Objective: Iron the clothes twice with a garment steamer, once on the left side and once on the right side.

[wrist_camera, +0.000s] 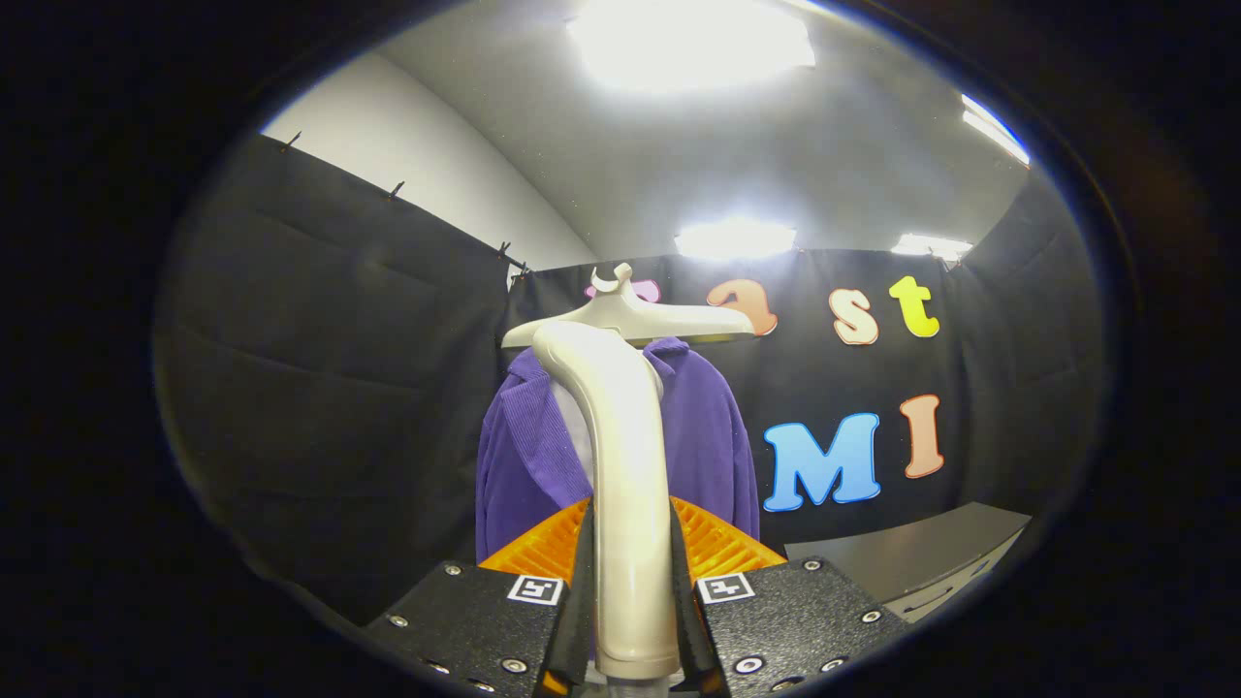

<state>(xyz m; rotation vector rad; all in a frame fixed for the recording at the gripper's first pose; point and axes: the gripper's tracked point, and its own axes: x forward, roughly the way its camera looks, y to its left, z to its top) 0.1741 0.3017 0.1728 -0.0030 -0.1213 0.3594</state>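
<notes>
My gripper [630, 591] is shut on the cream handle of the garment steamer [625, 465], which rises upright between the fingers and curves at its top toward the clothes. Beyond it hangs a purple corduroy jacket [713, 436] over a pale inner shirt, on a cream hanger [669, 315] with a hook at its top. The steamer handle hides the jacket's middle. The steamer's head points at the upper chest, a little left of the jacket's centre; whether it touches the cloth cannot be told.
A grey table top [921, 553] with a drawer front stands low at the right, beside the jacket. Black cloth walls close the booth at the left and behind. Bright ceiling lights shine overhead.
</notes>
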